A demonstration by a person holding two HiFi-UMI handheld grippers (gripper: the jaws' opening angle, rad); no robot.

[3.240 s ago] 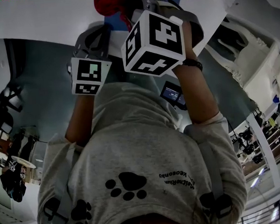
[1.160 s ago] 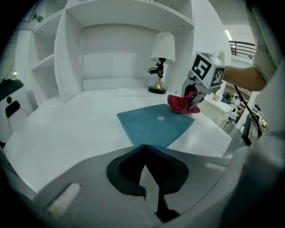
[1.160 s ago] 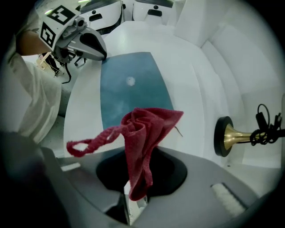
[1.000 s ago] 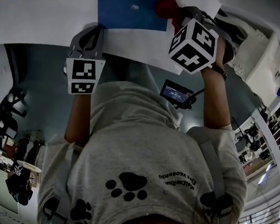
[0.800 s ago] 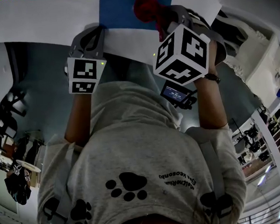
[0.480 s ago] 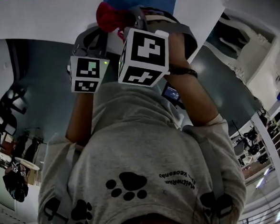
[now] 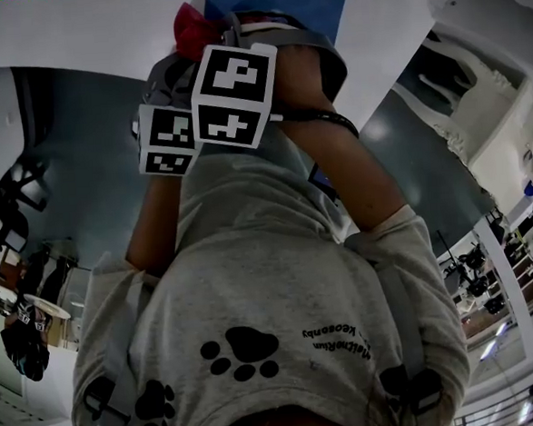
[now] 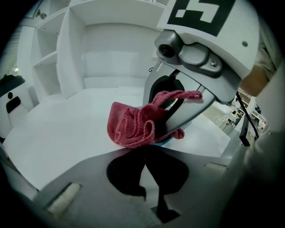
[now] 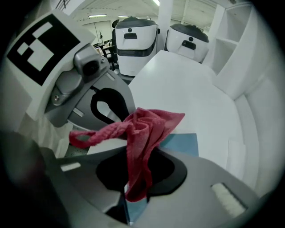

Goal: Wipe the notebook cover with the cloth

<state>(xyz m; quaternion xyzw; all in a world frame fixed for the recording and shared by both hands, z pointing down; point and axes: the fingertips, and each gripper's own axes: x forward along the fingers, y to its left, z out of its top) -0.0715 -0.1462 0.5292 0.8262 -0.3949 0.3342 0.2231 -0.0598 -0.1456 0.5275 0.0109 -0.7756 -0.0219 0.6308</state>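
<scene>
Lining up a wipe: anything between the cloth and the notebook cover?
Nothing visible. The cloth, clamped in the right gripper, hangs over the blue notebook; the left gripper stands beside it, not between.

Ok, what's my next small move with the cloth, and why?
Probably drag the right gripper rightward: its cloth is bunched at the left edge of the notebook, beside the left gripper, and most of it lies to the right.
</scene>
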